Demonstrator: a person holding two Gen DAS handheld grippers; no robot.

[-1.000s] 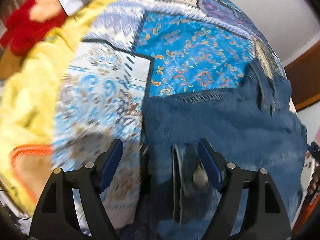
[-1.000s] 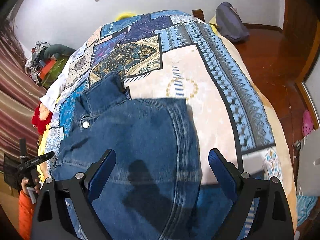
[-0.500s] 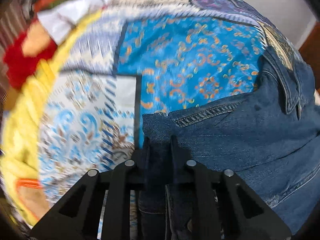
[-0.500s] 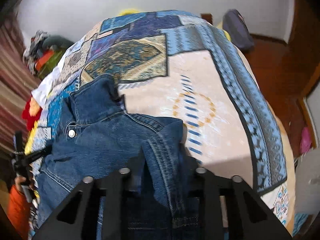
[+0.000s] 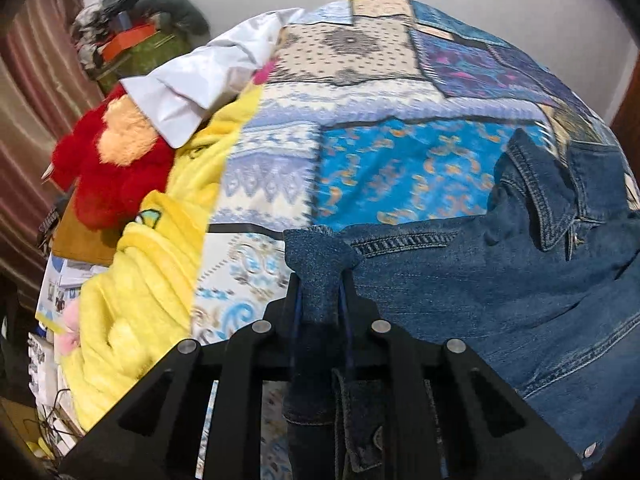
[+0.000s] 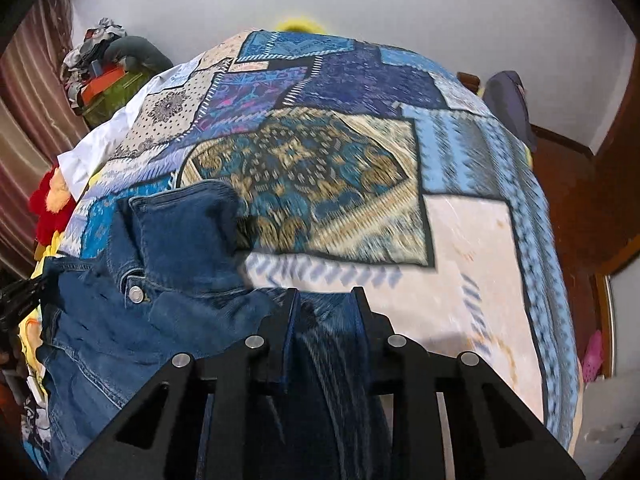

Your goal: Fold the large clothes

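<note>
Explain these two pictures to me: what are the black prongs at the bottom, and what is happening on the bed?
No robot here: a person holds a two-finger gripper in each hand, and each carries a wide-angle camera looking along its fingers. One picture is from the left gripper, the other from the right gripper. Both are shut on a denim jacket lying on a patchwork bedspread. Beside the bed lie a yellow blanket and a red plush toy. The jacket is about to be folded.
</note>
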